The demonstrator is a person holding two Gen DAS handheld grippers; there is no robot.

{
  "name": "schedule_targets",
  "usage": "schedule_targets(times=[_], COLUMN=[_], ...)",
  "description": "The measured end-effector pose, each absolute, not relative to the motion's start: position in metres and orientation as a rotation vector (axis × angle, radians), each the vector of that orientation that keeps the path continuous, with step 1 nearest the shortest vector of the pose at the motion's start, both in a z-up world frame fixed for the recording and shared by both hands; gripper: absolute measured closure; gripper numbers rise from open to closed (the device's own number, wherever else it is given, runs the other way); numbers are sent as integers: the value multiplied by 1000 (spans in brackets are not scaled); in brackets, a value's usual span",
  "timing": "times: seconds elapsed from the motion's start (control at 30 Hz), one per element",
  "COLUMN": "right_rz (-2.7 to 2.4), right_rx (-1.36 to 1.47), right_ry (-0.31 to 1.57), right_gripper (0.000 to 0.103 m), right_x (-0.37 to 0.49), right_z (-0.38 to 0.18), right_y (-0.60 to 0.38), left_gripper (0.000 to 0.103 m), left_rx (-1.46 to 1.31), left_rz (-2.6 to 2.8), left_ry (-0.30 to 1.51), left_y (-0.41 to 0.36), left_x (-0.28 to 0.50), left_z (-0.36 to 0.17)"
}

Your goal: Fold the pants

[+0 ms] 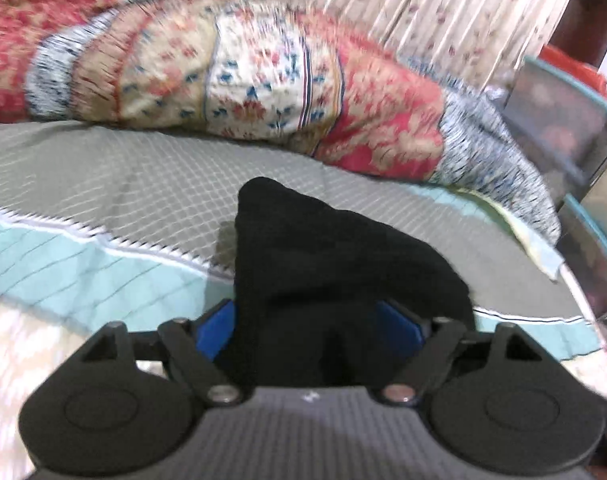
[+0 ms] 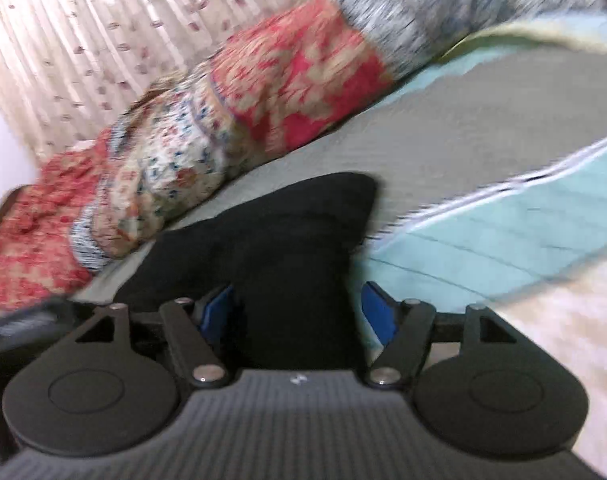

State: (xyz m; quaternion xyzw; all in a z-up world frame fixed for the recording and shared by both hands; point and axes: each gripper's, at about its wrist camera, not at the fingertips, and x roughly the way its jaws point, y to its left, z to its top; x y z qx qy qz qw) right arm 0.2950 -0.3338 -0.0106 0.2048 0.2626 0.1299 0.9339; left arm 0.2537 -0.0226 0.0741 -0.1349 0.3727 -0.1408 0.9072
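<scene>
While both claws stand released, the black pants lie bunched between their blue pads on the bed. On the left claw, the fabric fills the gap and hides the inner faces of the pads, so contact there cannot be confirmed; the spread of the linkage indicates no squeeze. On the right claw, the right-hand pad stands visibly clear of the cloth, and the other pad sits just beside it.

Judged from this layout, the 2 claws are set at separate parts of the same garment so that a fold can be laid down and let go on the grey checked bedspread.

The pants appear as a dark, soft heap with a raised peak at the far end and no visible seams or waistband; blur hides finer detail. A red patterned quilt lies behind, apart from the pants, before a pleated curtain.
</scene>
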Motion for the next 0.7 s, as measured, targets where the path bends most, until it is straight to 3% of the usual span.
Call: schedule_targets(times=[0.07, 0.17, 0.7], right_rz=[265, 282, 321], right_rx=[414, 406, 344], right_ry=[531, 551, 622], right_gripper=[29, 21, 12], right_x=[255, 202, 58], right_z=[-9, -10, -1], right_y=[-339, -342, -318], left_gripper=[20, 9, 0], left_rx=[-268, -199, -59], left_rz=[-282, -244, -114], left_ry=[761, 779, 879], left_y=[-20, -21, -16], left_x=[225, 177, 14], left_z=[83, 89, 109])
